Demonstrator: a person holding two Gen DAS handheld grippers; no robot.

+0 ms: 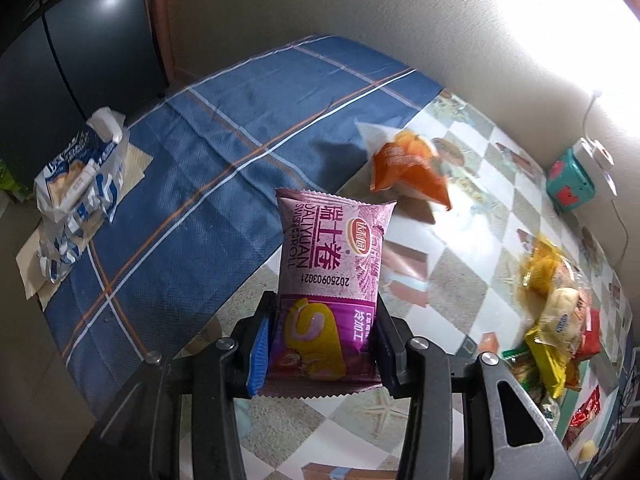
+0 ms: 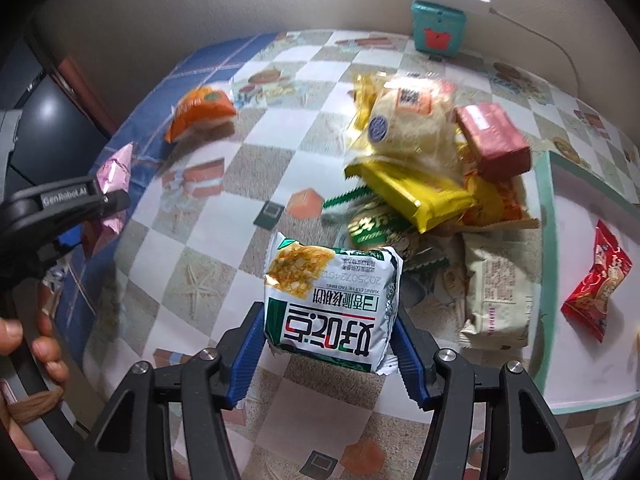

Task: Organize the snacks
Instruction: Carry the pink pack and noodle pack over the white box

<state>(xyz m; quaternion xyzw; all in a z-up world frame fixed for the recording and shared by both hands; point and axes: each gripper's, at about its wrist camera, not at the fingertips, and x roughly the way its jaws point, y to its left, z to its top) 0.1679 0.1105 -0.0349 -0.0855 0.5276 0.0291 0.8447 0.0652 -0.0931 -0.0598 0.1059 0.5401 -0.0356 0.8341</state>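
The left gripper [image 1: 320,354] clamps a purple packet [image 1: 330,280] lettered "DALIYUAN SWISS ROLL" and stamped "20250903G21", held above the checked tablecloth [image 1: 460,280]. The right gripper [image 2: 328,344] grips a green-and-white snack packet [image 2: 332,300] printed "XIANG CUI HE TAO BING", near the snack pile [image 2: 432,160] at right. An orange packet [image 2: 202,112] lies far left. The left tool's arm reads "GenRobot.AI".

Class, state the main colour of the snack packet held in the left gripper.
Pink-purple, with a yellow roll pictured; the Swiss roll packet shows best in the left wrist view.
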